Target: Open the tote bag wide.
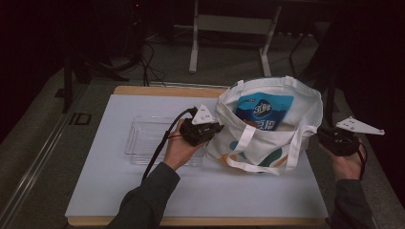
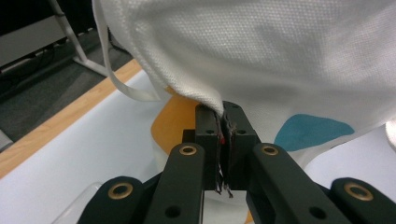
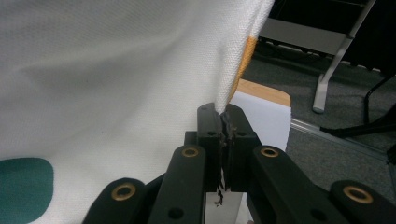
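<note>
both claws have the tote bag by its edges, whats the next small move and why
Probably lift both claws a little, evenly, to carry the bag. The left claw and the right claw are each shut on the white tote bag at opposite sides of its rim, the mouth is spread open, and a blue packet already sits inside. An even lift should keep it from tipping.

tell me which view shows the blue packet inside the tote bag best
The high view: it looks down into the open tote bag, where the blue packet stands. The two gripper views show the bag's white cloth from outside, pinched in each gripper.
</note>
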`<state>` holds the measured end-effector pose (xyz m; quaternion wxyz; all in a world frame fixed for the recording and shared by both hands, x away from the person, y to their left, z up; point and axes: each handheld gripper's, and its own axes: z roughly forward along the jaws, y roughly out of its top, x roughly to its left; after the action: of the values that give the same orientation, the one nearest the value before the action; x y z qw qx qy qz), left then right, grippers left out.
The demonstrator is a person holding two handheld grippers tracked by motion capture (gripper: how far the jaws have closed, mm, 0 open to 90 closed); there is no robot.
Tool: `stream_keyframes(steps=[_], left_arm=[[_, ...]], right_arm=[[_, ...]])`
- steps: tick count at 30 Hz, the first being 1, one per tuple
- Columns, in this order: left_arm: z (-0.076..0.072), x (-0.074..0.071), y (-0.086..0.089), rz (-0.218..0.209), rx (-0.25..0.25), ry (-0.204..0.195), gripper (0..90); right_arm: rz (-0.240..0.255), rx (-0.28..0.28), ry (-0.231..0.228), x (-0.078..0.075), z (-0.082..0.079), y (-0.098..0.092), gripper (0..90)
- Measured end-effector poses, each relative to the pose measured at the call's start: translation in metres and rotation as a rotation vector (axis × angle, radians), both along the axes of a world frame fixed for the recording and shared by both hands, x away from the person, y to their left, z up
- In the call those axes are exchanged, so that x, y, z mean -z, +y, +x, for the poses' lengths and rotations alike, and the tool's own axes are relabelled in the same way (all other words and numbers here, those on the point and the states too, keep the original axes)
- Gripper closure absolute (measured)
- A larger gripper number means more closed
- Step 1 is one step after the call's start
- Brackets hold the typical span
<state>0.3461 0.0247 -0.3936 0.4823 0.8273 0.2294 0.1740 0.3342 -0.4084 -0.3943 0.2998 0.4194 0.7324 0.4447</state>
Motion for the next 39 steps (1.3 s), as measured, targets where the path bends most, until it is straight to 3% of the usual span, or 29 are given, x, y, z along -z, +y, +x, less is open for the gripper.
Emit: stream_keyframes(steps=[6,18,28,32,39], left_arm=[[-0.003,0.008,-0.001,0.012,0.008,0.006,86.7],[-0.007,0.029,-0.005,0.087,0.01,0.029,87.1],[-0.007,0.04,-0.002,0.111,0.001,0.056,87.6],[-0.006,0.047,0.001,0.142,-0.011,0.075,87.7],[-0.007,0.049,0.0,0.133,0.001,0.087,87.8]], right_arm=[[-0.04,-0.007,0.004,0.007,-0.005,0.005,87.2],[-0.094,-0.008,0.041,0.032,-0.01,0.009,87.3],[-0.079,0.009,0.062,0.048,-0.014,0.005,87.4],[-0.073,0.011,0.07,0.053,-0.015,0.004,87.4],[-0.082,0.008,0.074,0.056,-0.017,0.006,87.4]])
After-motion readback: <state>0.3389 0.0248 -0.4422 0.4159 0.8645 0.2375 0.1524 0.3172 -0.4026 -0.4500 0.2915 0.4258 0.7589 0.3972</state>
